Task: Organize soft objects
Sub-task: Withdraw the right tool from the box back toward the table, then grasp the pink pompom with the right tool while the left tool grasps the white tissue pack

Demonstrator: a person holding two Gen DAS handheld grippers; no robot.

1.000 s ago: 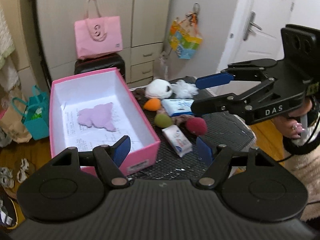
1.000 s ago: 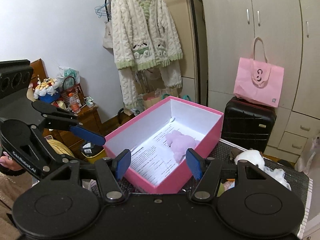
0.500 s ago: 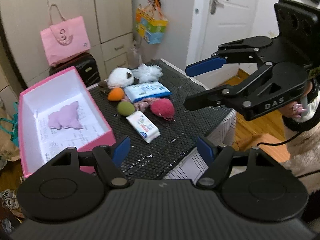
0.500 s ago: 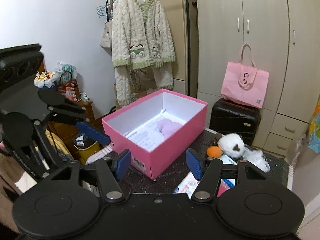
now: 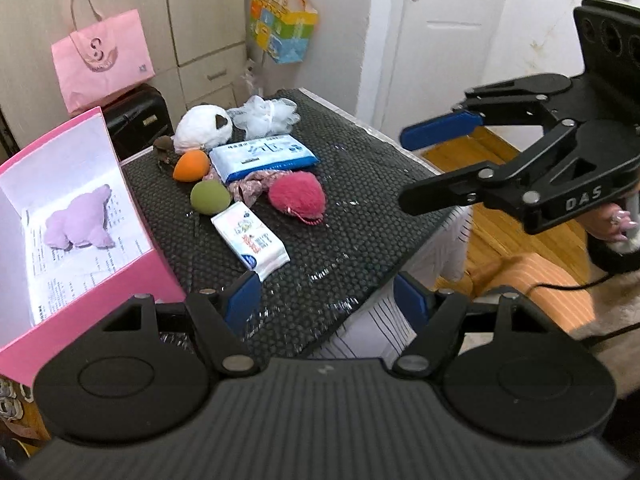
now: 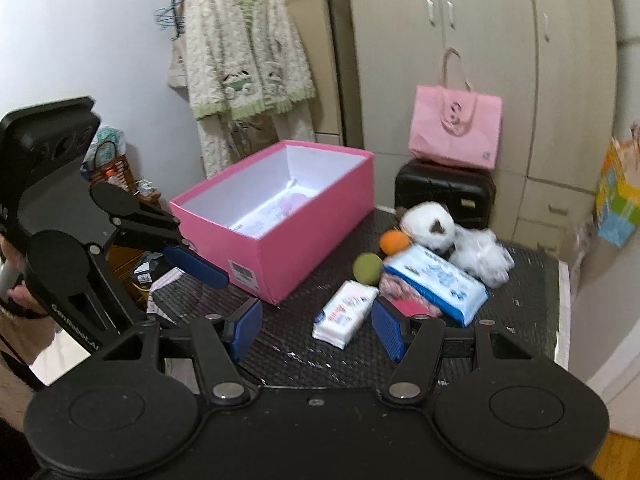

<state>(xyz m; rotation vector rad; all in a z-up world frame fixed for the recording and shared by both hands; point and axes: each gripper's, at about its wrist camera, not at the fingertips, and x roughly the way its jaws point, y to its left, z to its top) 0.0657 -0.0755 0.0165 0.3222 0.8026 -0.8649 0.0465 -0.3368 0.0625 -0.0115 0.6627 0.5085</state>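
On the black mat (image 5: pixel 360 184) lie a white plush cat (image 5: pixel 204 130), a white mesh pouf (image 5: pixel 266 114), an orange sponge (image 5: pixel 192 165), a green sponge (image 5: pixel 210 197), a red fluffy puff (image 5: pixel 297 197), a blue wipes pack (image 5: pixel 262 156), a small tissue pack (image 5: pixel 250 240) and a patterned scrunchie (image 5: pixel 248 186). The pink box (image 5: pixel 80 312) at the left holds a purple soft toy (image 5: pixel 80 224). My left gripper (image 5: pixel 328 300) hangs open and empty over the mat's near edge. To the right, my right gripper (image 5: pixel 408 168) is open and empty too, near the tissue pack (image 6: pixel 346 316).
A pink shopping bag (image 6: pixel 456 128) sits on a black suitcase (image 6: pixel 444 192) behind the table, in front of wardrobes. A cardigan (image 6: pixel 244 64) hangs at the back left. The table's right edge drops to a wooden floor (image 5: pixel 492 232) beside a white door (image 5: pixel 440 40).
Both grippers have swung away from the pink box toward the pile of soft things and come lower. Their jaws kept the same width. The purple toy stayed in the box.
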